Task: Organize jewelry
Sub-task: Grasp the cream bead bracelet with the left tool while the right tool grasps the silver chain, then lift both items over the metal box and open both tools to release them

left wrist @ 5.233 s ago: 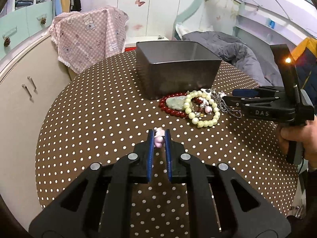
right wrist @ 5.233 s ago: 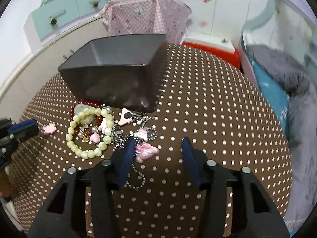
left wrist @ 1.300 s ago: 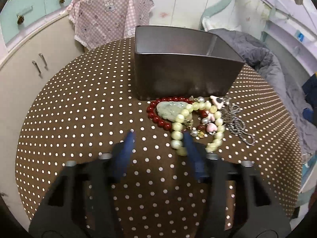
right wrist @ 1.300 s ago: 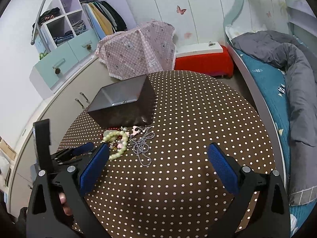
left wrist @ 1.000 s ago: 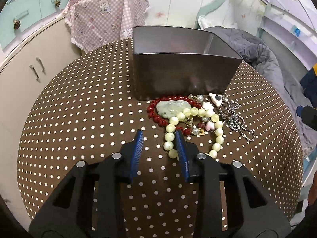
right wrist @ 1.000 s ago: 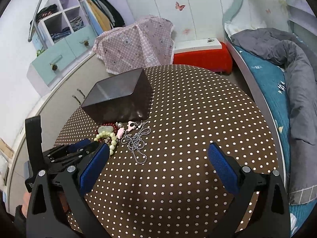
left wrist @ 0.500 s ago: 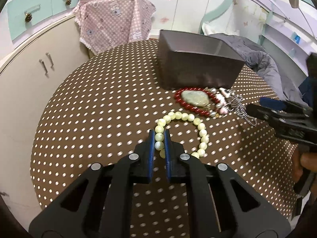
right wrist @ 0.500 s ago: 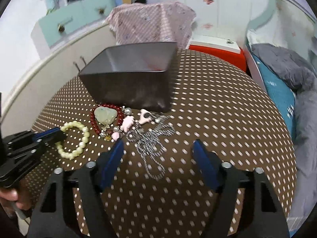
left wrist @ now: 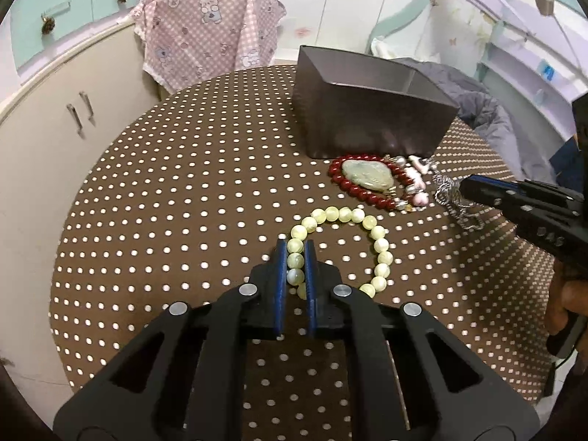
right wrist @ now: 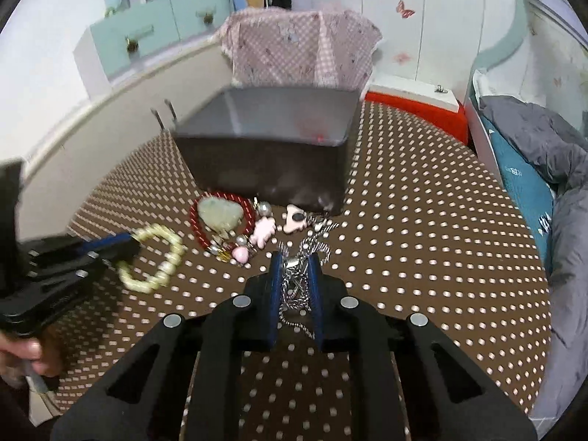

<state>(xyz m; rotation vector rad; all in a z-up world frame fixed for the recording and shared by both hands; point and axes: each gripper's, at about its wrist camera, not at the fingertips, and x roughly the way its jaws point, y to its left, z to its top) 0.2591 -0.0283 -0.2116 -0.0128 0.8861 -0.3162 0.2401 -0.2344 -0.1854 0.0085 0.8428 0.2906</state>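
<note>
- Left gripper [left wrist: 295, 253] fingers were clamped on the pale bead bracelet [left wrist: 380, 246] — its loop lay ahead.
- Right gripper [right wrist: 295, 268] fingers pinched the silver chain [right wrist: 294, 286].

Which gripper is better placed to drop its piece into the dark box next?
Probably the right gripper: shut on the silver chain, it faces the dark box from close by. The left gripper, gripping the pale bead bracelet, sits farther back.

The yellow bead bracelet [left wrist: 343, 244] looks smooth and shiny. The red beads [left wrist: 367, 194] are glossy. The chain [right wrist: 299, 279] is shiny metal. The dark box [left wrist: 367, 121] looks smooth. The dotted tablecloth [left wrist: 183, 202] is matt cloth.
</note>
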